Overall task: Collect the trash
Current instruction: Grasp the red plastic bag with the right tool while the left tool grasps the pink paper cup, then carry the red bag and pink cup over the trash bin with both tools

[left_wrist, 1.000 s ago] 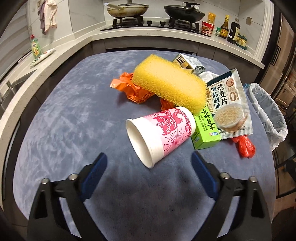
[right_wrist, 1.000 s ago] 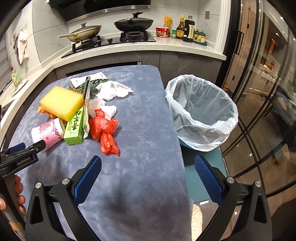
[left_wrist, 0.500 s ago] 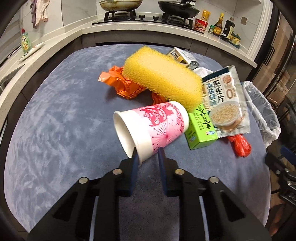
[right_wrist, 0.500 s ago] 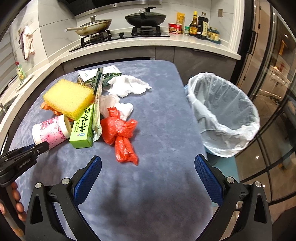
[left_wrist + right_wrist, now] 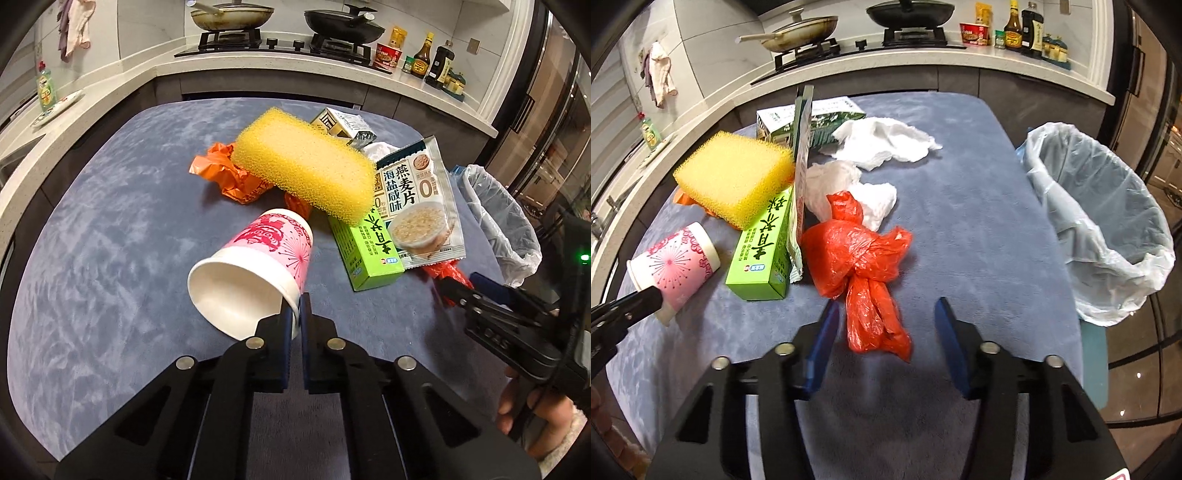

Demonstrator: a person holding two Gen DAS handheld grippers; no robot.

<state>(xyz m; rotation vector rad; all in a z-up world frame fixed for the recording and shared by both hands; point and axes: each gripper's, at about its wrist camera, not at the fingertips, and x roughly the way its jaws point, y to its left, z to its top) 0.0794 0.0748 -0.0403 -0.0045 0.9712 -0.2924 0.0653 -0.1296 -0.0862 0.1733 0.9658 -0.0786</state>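
Through the left wrist camera we see our left tool [image 5: 294,314] clamped on the rim of the pink paper cup [image 5: 255,273], whose open mouth tips toward us above the blue worktop [image 5: 110,240]. Beyond it lie the yellow sponge [image 5: 306,170], orange wrapper [image 5: 229,173], green box [image 5: 369,251] and oatmeal packet [image 5: 417,206].

Through the right wrist camera we see our right tool [image 5: 886,314] with its fingers apart on either side of the red plastic bag [image 5: 864,266]. White tissues [image 5: 882,142] lie further back, and the lined trash bin [image 5: 1108,221] stands just beside the worktop's right edge.
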